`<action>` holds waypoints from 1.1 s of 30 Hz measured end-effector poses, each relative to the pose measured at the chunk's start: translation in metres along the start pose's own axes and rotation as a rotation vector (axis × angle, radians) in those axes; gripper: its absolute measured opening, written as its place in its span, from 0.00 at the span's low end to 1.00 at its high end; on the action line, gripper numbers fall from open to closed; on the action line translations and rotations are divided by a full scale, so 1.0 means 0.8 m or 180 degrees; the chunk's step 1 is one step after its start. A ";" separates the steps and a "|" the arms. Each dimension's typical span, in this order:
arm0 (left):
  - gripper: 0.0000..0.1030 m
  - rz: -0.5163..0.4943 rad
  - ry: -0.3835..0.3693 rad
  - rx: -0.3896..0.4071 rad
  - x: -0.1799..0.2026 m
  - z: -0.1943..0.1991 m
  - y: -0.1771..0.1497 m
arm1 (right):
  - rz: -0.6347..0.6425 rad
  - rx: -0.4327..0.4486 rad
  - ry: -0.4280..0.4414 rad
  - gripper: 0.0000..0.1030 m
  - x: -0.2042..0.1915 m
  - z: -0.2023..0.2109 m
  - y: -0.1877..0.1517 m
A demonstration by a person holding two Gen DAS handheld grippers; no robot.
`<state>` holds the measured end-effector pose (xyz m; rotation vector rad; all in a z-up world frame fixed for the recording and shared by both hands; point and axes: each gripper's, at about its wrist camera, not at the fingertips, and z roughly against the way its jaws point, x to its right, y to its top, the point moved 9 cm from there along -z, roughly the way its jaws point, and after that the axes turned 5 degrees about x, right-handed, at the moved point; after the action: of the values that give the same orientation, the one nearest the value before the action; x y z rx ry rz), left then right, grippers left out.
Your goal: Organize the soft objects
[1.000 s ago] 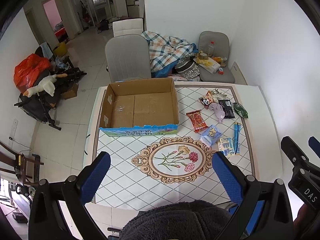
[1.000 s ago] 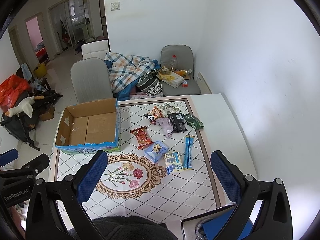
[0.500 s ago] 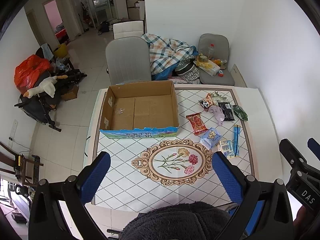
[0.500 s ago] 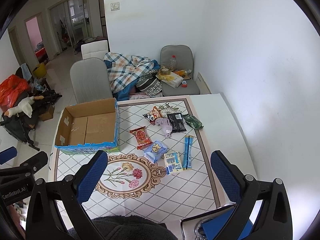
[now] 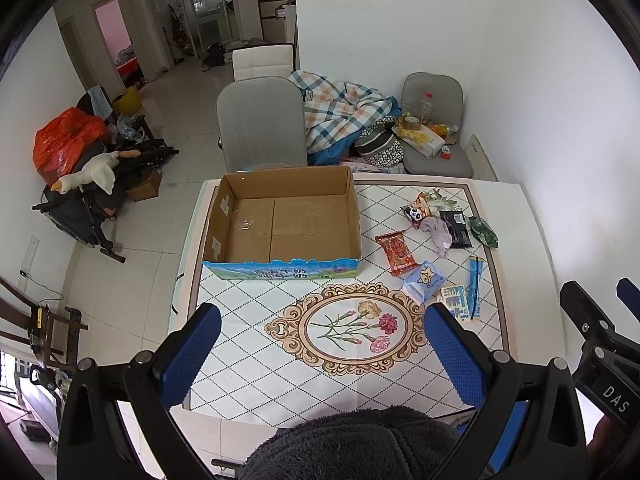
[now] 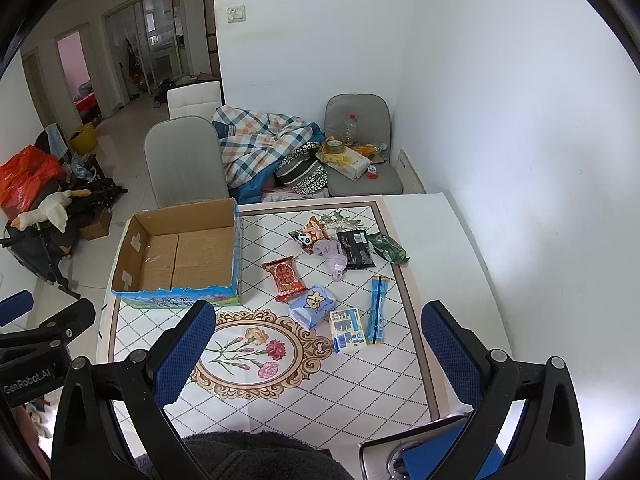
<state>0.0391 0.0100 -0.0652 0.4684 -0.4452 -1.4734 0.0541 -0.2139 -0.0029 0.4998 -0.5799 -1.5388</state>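
An open, empty cardboard box sits on the table's far left. Right of it lie several soft packets: a red snack pack, a pale blue tissue pack, a panda snack bag, a lilac cloth, a black packet, a green packet, a blue stick pack and a small blue-white carton. My left gripper and right gripper are open and empty, high above the table's near edge.
The table has a patterned cloth with a floral medallion. Grey chairs stand behind it, one loaded with clutter. A plaid blanket lies between them. The white wall runs along the right.
Both grippers have risen and drawn back a little, so the table looks smaller and farther. Nothing on the table has moved.
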 end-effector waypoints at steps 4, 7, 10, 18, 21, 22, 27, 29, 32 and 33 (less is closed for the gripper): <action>1.00 0.0004 0.0000 0.0011 0.001 0.000 0.001 | 0.0002 0.0010 0.0001 1.00 0.000 0.000 0.002; 1.00 0.0000 0.0005 0.0010 0.000 0.000 0.002 | -0.0004 0.0009 0.0001 1.00 0.001 -0.001 0.002; 1.00 0.0002 0.0006 0.0010 0.001 0.000 0.002 | -0.0002 0.0017 -0.0005 1.00 0.000 0.000 0.002; 1.00 0.0003 0.0017 0.0027 0.001 0.001 0.009 | -0.0013 0.0028 0.0001 1.00 0.001 -0.003 0.005; 1.00 0.0005 0.0017 0.0028 0.001 0.001 0.010 | -0.0009 0.0025 0.0002 1.00 0.000 -0.003 0.005; 1.00 0.0004 0.0021 0.0027 0.001 0.000 0.011 | -0.0009 0.0023 0.0004 1.00 0.001 -0.003 0.004; 1.00 0.0022 0.0018 0.0026 0.000 0.000 0.012 | -0.0016 0.0023 0.0012 1.00 0.000 -0.005 0.005; 1.00 0.0029 0.0014 0.0022 0.000 0.000 0.013 | -0.0016 0.0021 0.0012 1.00 0.000 -0.008 0.006; 1.00 0.0043 0.0016 0.0005 0.000 -0.006 0.015 | -0.0022 0.0001 0.0019 1.00 0.000 -0.010 0.005; 1.00 0.0049 0.0021 0.0005 -0.001 -0.009 0.017 | -0.0028 -0.0021 0.0016 1.00 0.001 -0.014 0.004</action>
<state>0.0544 0.0111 -0.0635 0.4701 -0.4438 -1.4564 0.0639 -0.2154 -0.0094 0.5016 -0.5692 -1.5472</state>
